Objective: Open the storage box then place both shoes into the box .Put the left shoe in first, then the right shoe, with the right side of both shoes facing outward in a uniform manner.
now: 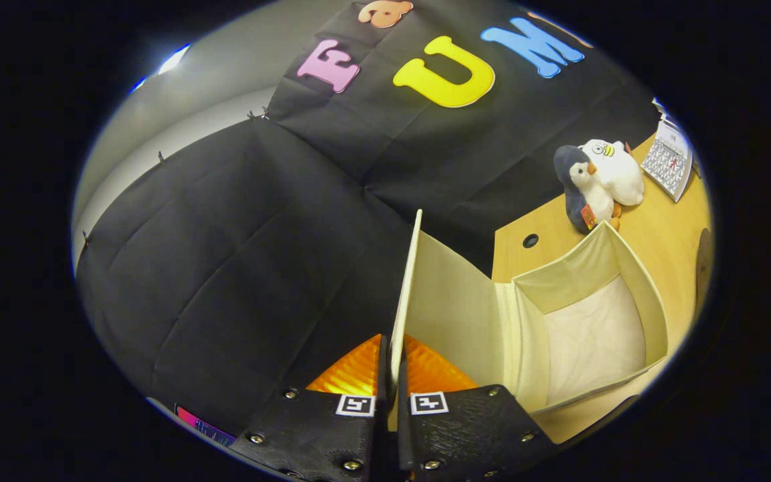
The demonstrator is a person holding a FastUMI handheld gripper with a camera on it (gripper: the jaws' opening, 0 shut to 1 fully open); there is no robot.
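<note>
gripper view: box lid (407,288) between closed jaws

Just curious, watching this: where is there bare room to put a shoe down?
The gripper is shut on the lid, held upright. The storage box is bare inside. The desk between box and cloth wall is free; the plush penguins and calendar crowd the far corner.

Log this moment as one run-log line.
step: opening box | tool: shut on lid | lid: raised upright | storage box: open, empty | shoes: not yet placed
</note>
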